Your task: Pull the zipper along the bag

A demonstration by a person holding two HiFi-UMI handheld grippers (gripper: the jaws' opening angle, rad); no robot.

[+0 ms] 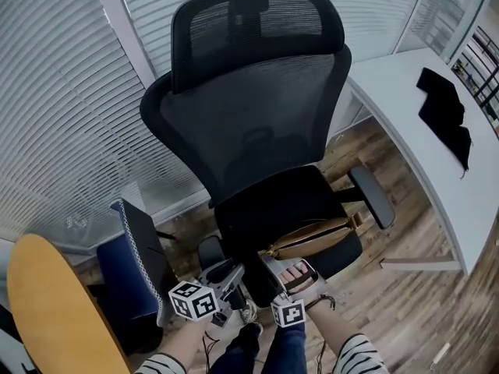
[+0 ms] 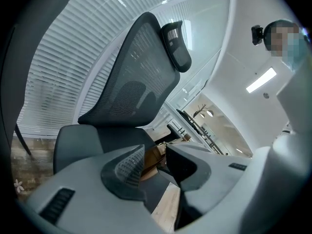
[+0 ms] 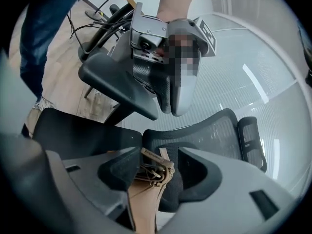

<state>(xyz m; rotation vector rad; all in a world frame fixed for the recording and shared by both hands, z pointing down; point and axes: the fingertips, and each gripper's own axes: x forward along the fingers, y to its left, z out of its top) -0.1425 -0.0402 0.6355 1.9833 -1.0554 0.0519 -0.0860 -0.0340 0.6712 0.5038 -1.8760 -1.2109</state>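
Loosely straddled bag's [image 3: 144,204] near end with right gripper [image 3: 158,163], jaws wide apart; held left gripper [image 2: 155,156] half-open, empty.

A black office chair [image 1: 249,115] with a see-through mesh back and headrest fills the middle. On its black seat lies a tan bag [image 1: 312,238]. Far behind, pale grey-white blinds [image 1: 54,115] form fine horizontal stripes. The floor [image 1: 390,287] is brown wood planking. At right, a white desk [image 1: 468,209] carries a black cloth [image 1: 444,111]. Near left is a yellow-orange tabletop [image 1: 54,310]. The left gripper [image 2: 155,160] and right gripper [image 3: 158,165] are pale grey, and their marker cubes [image 1: 192,300] bear black-and-white squares. The sleeves [image 1: 362,357] are striped black and white and the trousers [image 1: 261,349] are blue.
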